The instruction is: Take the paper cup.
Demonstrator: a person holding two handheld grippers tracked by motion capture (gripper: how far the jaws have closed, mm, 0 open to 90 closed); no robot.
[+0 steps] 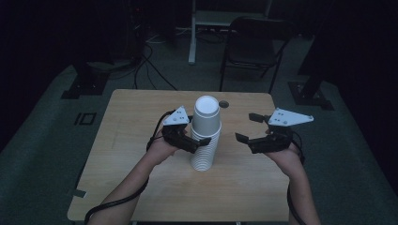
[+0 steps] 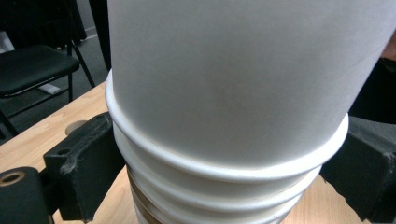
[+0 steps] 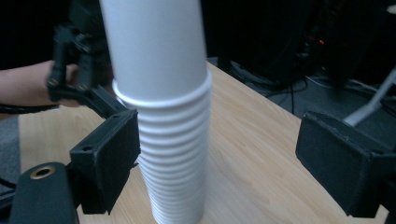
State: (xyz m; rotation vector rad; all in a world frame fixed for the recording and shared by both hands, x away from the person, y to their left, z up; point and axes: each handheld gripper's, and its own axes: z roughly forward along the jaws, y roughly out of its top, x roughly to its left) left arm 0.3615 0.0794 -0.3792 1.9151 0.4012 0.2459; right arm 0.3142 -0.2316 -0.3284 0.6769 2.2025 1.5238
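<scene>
On the table [image 1: 141,187], cup stack [image 1: 205,140] clamped by left gripper [image 1: 195,143], right gripper [image 1: 248,127] agape beside it

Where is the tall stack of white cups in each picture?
High view: the stack of cups stands mid-table, just right of the left gripper.
Left gripper view: the stack is up close, between that gripper's two black fingers.
Right gripper view: the stack rises left of centre, beside this gripper's left finger.
Shared landmark: the wooden table, seen under the stack in all three.
</scene>
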